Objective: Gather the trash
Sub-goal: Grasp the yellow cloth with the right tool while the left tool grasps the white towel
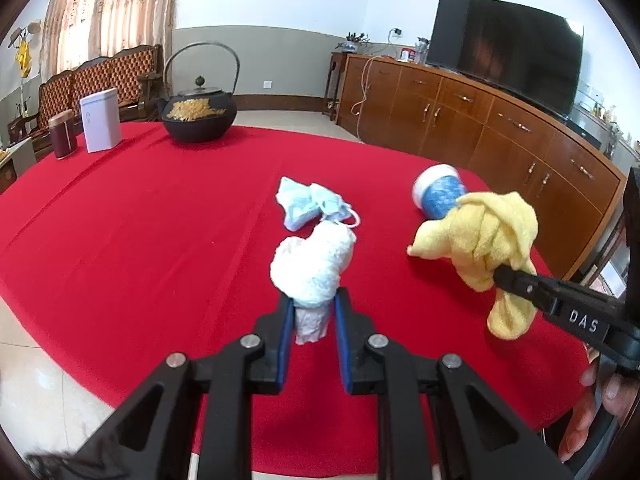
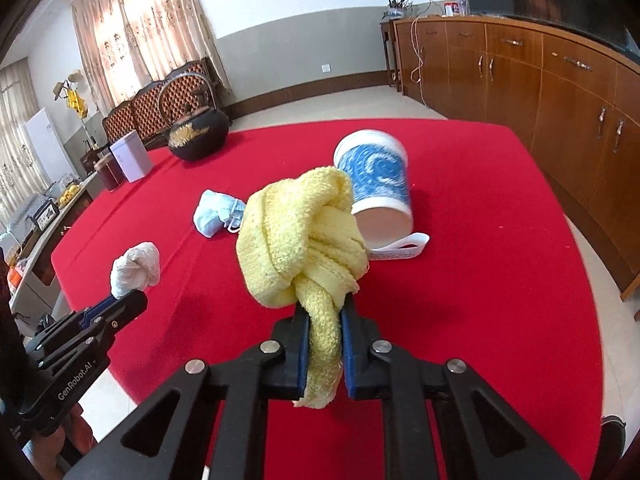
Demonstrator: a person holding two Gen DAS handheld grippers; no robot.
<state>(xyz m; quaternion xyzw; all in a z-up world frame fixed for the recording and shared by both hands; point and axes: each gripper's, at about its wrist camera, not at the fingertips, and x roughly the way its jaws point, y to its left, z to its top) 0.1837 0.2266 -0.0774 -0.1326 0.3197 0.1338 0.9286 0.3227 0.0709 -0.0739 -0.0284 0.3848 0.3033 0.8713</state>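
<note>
Left gripper (image 1: 313, 312): I clamp the white tissue wad (image 1: 310, 266) by its tail, lifted off the red tablecloth (image 1: 140, 220).
Right gripper (image 2: 323, 330): my jaws pinch the knotted yellow cloth (image 2: 298, 236) by one tail.
Risk: the thin tails may slip out; the swinging knot could knock the tipped blue cup (image 2: 378, 184).
Pose: both grippers tilt downward, side by side.
Remaining: the crumpled face mask (image 1: 310, 206) lies on the cloth.

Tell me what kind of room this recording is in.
Most likely a home living or dining room: a large television on a long wooden sideboard, a carved wooden sofa by curtains, and a table with a red cloth carrying an iron teapot.
</note>
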